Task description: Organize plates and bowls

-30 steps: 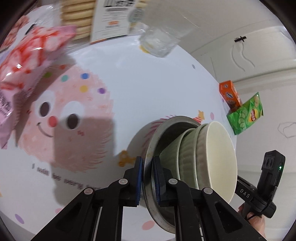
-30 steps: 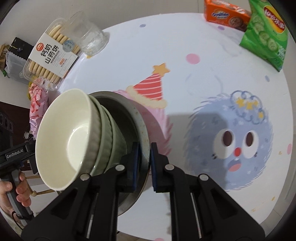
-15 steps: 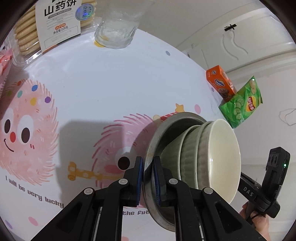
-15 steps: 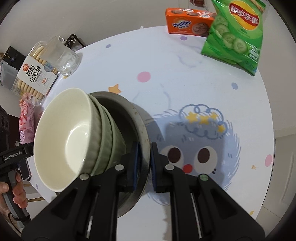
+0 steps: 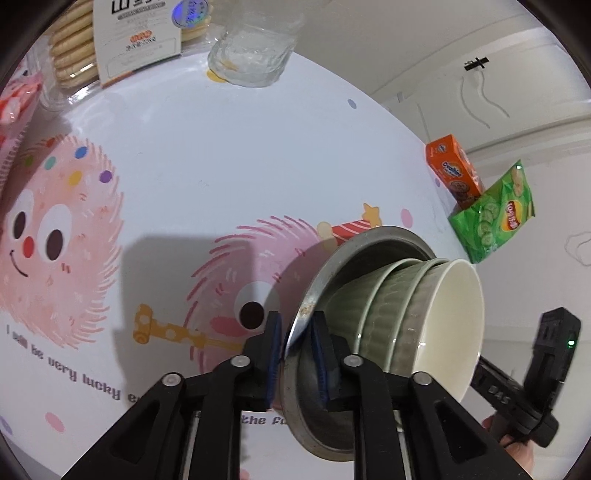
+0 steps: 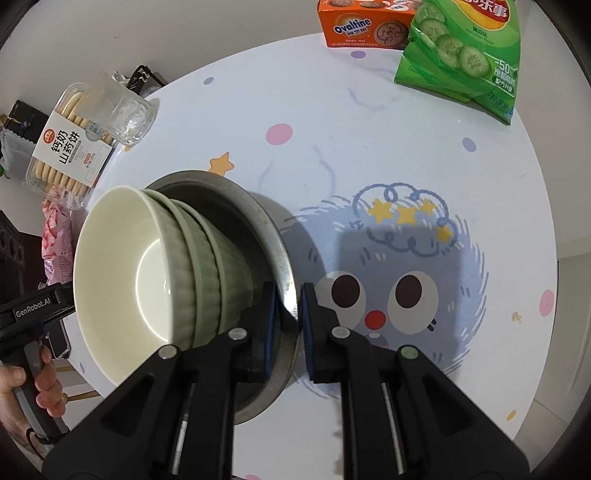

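A grey metal plate (image 5: 314, 295) carries a stack of three green ribbed bowls (image 5: 399, 314) with cream insides. My left gripper (image 5: 295, 354) is shut on the plate's rim on one side. My right gripper (image 6: 286, 317) is shut on the rim (image 6: 284, 266) of the same plate on the opposite side, with the bowls (image 6: 177, 258) to its left. The plate with the bowls hangs above the round white cartoon-printed table (image 6: 369, 129). The bowls sit nested in the plate's middle.
A glass cup (image 5: 251, 55) and a biscuit pack (image 5: 122, 37) stand at the table's far side. An orange Ovaltine box (image 6: 362, 22) and a green chips bag (image 6: 465, 55) lie near another edge. A pink snack bag (image 6: 55, 236) lies by the biscuits.
Both grippers have carried the plate with its bowls across the table; the table print beneath has shifted. The grips have not changed.
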